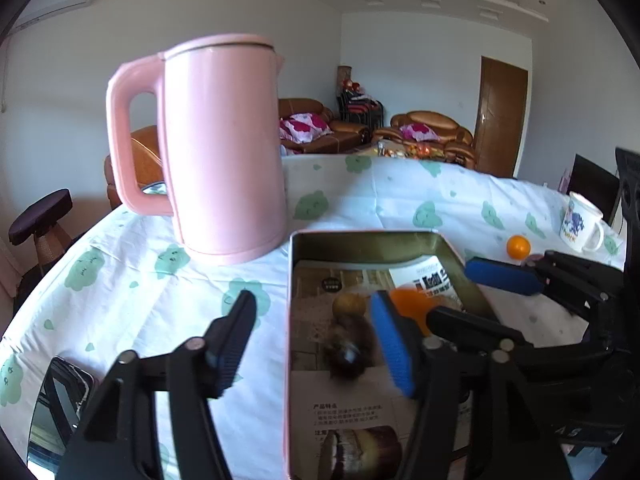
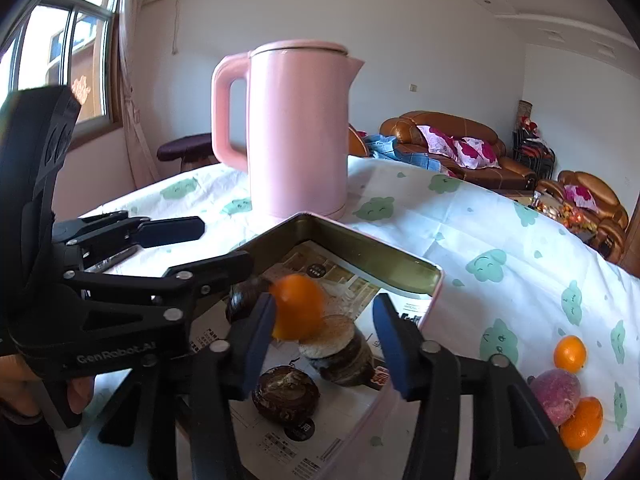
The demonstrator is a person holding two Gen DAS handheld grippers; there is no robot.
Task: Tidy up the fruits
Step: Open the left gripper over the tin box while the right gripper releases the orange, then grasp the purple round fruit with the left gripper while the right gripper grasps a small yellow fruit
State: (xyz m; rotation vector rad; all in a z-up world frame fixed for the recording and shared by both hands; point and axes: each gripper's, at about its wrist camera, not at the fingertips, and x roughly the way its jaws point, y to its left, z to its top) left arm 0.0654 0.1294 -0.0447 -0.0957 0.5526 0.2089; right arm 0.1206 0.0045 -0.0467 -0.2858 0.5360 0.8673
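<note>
A pink-rimmed metal tin [image 1: 362,238] [image 2: 368,254] lined with printed paper sits on the table. Inside lie a dark brown fruit [image 1: 348,354] [image 2: 286,394], a yellowish fruit [image 1: 349,305] and another dark one [image 2: 240,300]. A blurred orange [image 2: 298,306] [image 1: 410,302] is in the air over the tin, just off my right gripper's left finger. My right gripper [image 2: 324,344] [image 1: 424,292] is open above the tin. My left gripper [image 1: 312,344] [image 2: 224,246] is open and empty over the tin's left rim.
A pink kettle [image 1: 222,148] [image 2: 296,128] stands behind the tin. Loose oranges [image 2: 569,354] [image 1: 518,246] and a purple fruit [image 2: 556,396] lie right of the tin. A white mug [image 1: 580,222] stands far right. A phone [image 1: 56,412] lies at the left.
</note>
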